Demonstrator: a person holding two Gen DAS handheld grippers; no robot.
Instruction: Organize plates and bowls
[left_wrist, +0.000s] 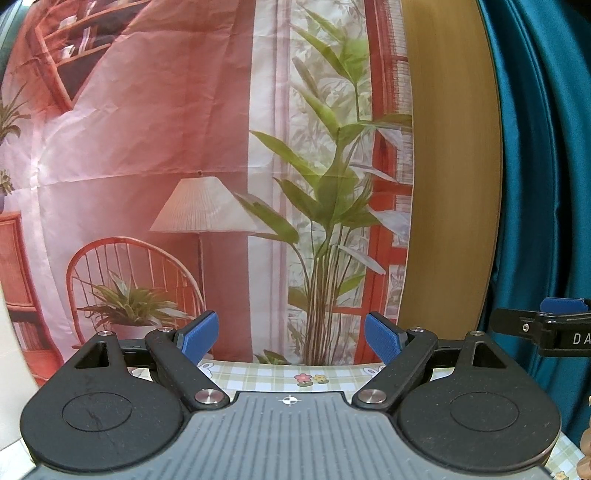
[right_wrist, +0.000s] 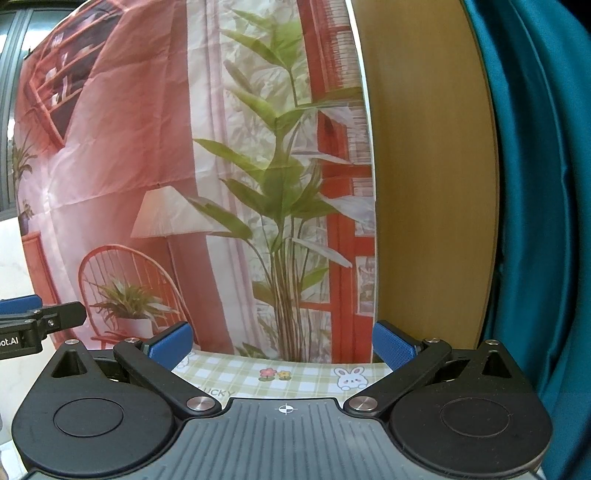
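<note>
Both tongs, the left gripper (left_wrist: 289, 338) and right gripper (right_wrist: 282, 345), gape empty above the checked tablecloth (right_wrist: 295, 373). We see no plates or bowls ahead of them, perhaps hidden below, so we judge nothing begun; next we must dip and find one.

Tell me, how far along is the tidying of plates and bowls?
Nothing looks done from these views: no plate or bowl shows in either camera. In hand: nothing. The left gripper and right gripper both stand open and empty, raised over the checked tablecloth and facing the printed backdrop. All of the sorting seems left, though dishes may sit out of sight below.
</note>
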